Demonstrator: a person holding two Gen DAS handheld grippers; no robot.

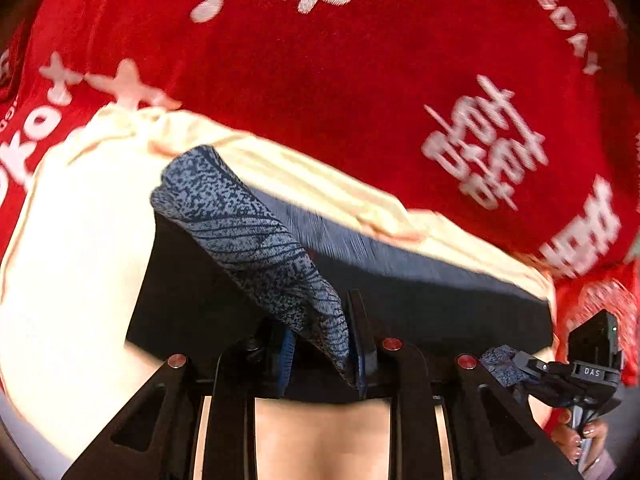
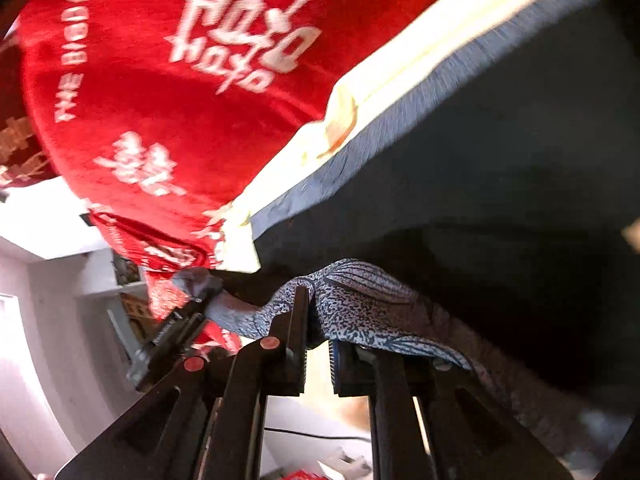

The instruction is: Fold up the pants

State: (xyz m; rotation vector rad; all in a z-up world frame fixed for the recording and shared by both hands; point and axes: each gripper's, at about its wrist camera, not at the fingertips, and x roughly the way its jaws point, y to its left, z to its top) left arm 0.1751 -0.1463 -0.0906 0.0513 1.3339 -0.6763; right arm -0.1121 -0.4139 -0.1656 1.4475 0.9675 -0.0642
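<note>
The pants (image 1: 240,220) are blue-grey speckled fabric with a dark underside. My left gripper (image 1: 324,344) is shut on a bunched edge of them and holds it up off the surface. In the right wrist view my right gripper (image 2: 318,320) is shut on another part of the same edge of the pants (image 2: 360,300). The rest of the pants hangs dark below and right of both grippers. The right gripper also shows at the lower right of the left wrist view (image 1: 532,368), and the left gripper at the left of the right wrist view (image 2: 200,292), each pinching fabric.
A red cloth with white lettering (image 1: 320,80) covers the surface, also seen in the right wrist view (image 2: 160,100). A cream sheet (image 1: 80,240) lies on it under the pants. White walls and shelves (image 2: 60,280) show at the left.
</note>
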